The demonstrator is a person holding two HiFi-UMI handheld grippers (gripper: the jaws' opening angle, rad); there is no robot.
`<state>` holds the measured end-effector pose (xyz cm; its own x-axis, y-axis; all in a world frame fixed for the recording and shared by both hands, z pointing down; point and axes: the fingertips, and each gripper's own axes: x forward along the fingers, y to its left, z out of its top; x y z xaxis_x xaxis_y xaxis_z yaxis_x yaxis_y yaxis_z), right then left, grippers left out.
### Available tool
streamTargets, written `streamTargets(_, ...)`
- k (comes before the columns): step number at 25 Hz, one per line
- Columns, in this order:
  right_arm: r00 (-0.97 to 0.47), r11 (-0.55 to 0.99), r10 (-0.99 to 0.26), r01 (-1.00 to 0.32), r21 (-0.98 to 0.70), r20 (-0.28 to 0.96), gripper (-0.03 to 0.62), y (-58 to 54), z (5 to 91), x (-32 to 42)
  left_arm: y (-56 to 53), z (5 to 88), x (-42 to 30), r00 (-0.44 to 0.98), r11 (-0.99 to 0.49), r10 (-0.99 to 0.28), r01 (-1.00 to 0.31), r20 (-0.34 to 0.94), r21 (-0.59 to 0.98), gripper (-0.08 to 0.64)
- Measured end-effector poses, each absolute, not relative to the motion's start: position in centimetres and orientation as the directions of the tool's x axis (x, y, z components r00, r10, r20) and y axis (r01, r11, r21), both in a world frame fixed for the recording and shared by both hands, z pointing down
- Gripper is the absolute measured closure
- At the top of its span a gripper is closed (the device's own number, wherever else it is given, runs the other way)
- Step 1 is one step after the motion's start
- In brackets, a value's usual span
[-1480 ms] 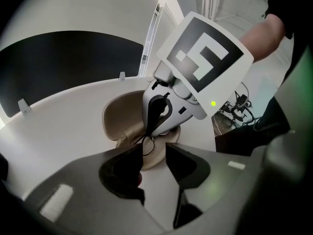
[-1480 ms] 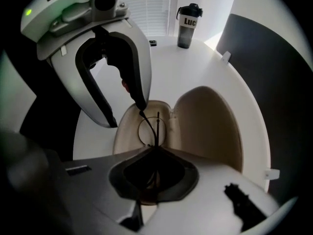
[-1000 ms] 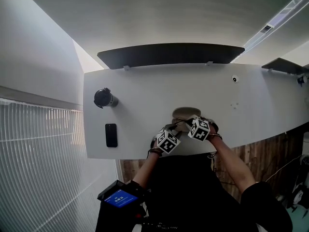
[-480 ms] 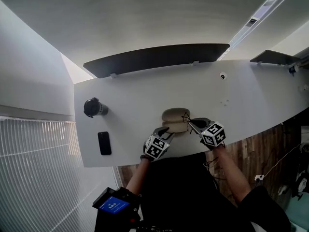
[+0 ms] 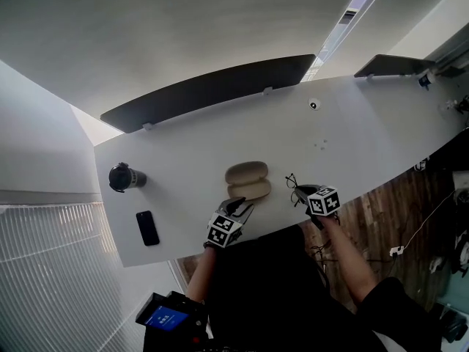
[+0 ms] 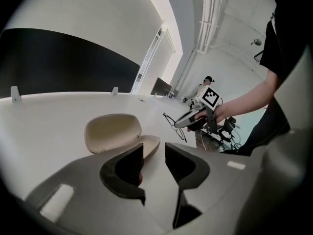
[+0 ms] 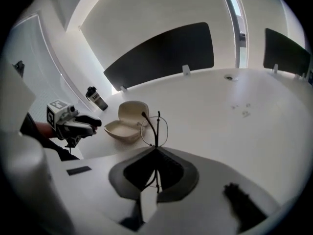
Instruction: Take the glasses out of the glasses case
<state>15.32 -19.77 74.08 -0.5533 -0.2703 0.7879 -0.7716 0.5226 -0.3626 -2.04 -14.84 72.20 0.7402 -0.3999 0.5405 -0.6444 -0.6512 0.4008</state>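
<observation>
Room: a long white worktop [image 5: 352, 130] under a pale ceiling, with a dark panel [image 5: 212, 90] standing along its far edge.
Glasses case [image 5: 248, 182]: beige, lying open on the worktop near its near edge, with the lid tipped up on the far side.
Right claw [image 5: 300, 193]: jaws together, clamped on the thin wire frame of the glasses [image 5: 294, 189].
Glasses: out of the case, to its right and clear of it. They stick out beyond the right claw's tips, one round rim showing. I cannot tell whether they touch the worktop.
Left claw [image 5: 238, 210]: jaws apart with nothing between them. It sits on the near side of the case, the lower shell just beyond its tips.
Far left: a dark flask [image 5: 123, 177] and a black phone [image 5: 147, 227], well apart from the case.
</observation>
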Motion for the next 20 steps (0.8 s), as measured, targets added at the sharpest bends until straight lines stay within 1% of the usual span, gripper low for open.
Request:
streamTargets(4, -0.531, 0.522, -0.226, -0.773, -0.359, 0.816, 0.583, -19.4, 76.6, 15.0, -14.1, 72.4, -1.8, 0.741, -0.65, -0.391, -0.642, 0.546, 0.406, 0.416)
streamTargets(8, -0.554, 0.486, -0.236, -0.779, -0.397, 0.798, 0.583, -19.7, 76.7, 14.6, -13.5, 72.6, -1.9, 0.734, -0.641, -0.394, -0.651, 0.553, 0.407, 0.416)
streamTargets(10, -0.599, 0.447, -0.253, -0.769, -0.458, 0.76, 0.583, -20.0, 76.2, 14.3, -13.3, 72.6, -2.0, 0.733, -0.635, -0.397, -0.654, 0.552, 0.411, 0.416)
streamTargets(13, -0.697, 0.366, -0.296, -0.714, -0.597, 0.653, 0.583, -20.2, 74.8, 13.5, -13.0, 72.5, -2.1, 0.734, -0.623, -0.403, -0.657, 0.547, 0.424, 0.416)
streamTargets(15, -0.726, 0.302, -0.332, -0.686, -0.662, 0.601, 0.583, -20.0, 74.4, 13.7, -12.9, 72.3, -2.0, 0.735, -0.619, -0.405, -0.658, 0.543, 0.429, 0.416)
streamTargets(20, -0.691, 0.172, -0.339, -0.712, -0.681, 0.638, 0.583, -18.3, 77.3, 16.0, -12.6, 72.2, -2.0, 0.736, -0.614, -0.408, -0.659, 0.54, 0.435, 0.416)
